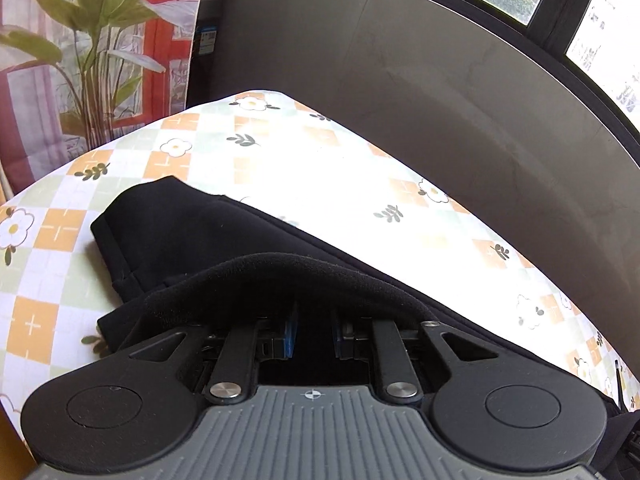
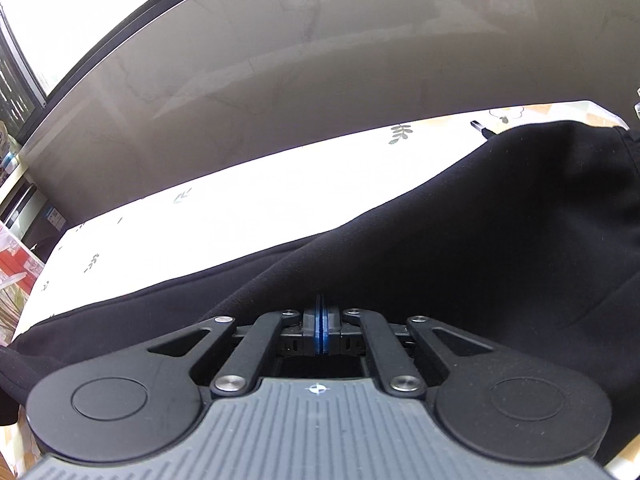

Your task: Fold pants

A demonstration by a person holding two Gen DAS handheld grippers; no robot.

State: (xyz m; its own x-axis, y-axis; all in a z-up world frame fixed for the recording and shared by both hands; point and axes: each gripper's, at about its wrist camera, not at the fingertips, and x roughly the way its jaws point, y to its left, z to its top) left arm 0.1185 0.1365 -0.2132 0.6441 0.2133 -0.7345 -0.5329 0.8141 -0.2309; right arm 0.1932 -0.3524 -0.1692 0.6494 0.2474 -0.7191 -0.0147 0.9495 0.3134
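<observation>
Pants [image 1: 192, 232] lie on the table [image 1: 320, 168], long axis 10-to-4 o'clock, directly at 12 of both tools. Left gripper [image 1: 314, 334] parted beneath a draped fold; right gripper [image 2: 321, 332] pads pressed together, hold on cloth unconfirmed.
</observation>
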